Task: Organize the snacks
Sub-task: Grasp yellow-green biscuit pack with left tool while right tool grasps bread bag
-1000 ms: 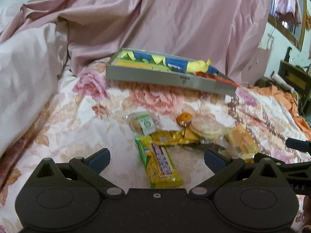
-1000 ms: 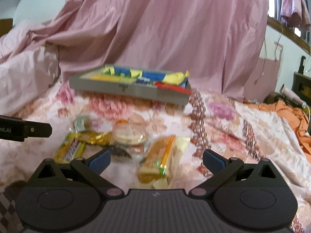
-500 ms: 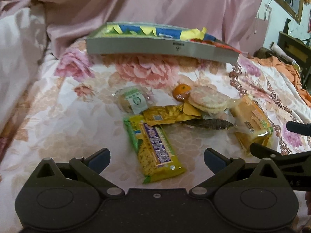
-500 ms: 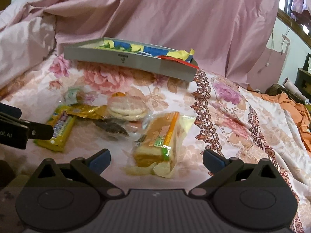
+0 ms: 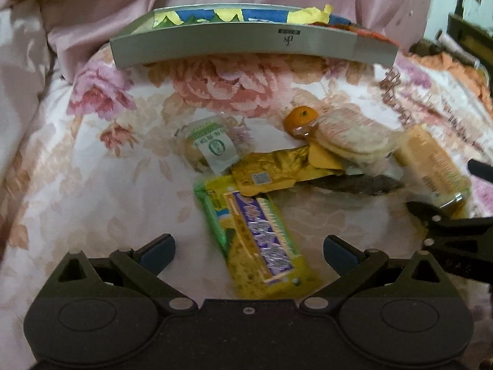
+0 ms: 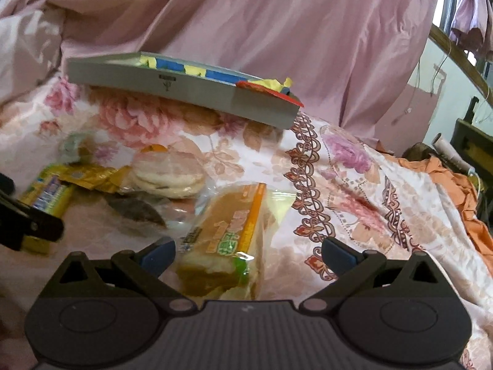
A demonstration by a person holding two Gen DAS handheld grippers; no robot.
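Note:
Loose snacks lie on a floral bedsheet. My left gripper (image 5: 249, 251) is open, its fingers straddling a yellow biscuit pack with a purple label (image 5: 258, 240). Beyond it lie a gold wrapper (image 5: 277, 174), a small clear-wrapped cake with a green label (image 5: 212, 145), an orange (image 5: 300, 117) and round rice crackers (image 5: 351, 135). My right gripper (image 6: 248, 254) is open around the near end of a bagged sliced bread loaf (image 6: 231, 234), which also shows at the right in the left wrist view (image 5: 431, 166). A grey box (image 5: 246, 46) (image 6: 185, 88) holding colourful packets sits behind.
Pink drapery (image 6: 246, 24) rises behind the box. A pale quilt (image 5: 18, 71) piles up at the left. Orange cloth (image 6: 456, 178) and dark furniture (image 6: 471, 145) lie off the bed's right side. Bare sheet spreads to the right of the bread (image 6: 369, 215).
Both grippers have moved forward and down toward the snacks. The biscuit pack now lies between the left fingers and the bread between the right fingers. Both stay open.

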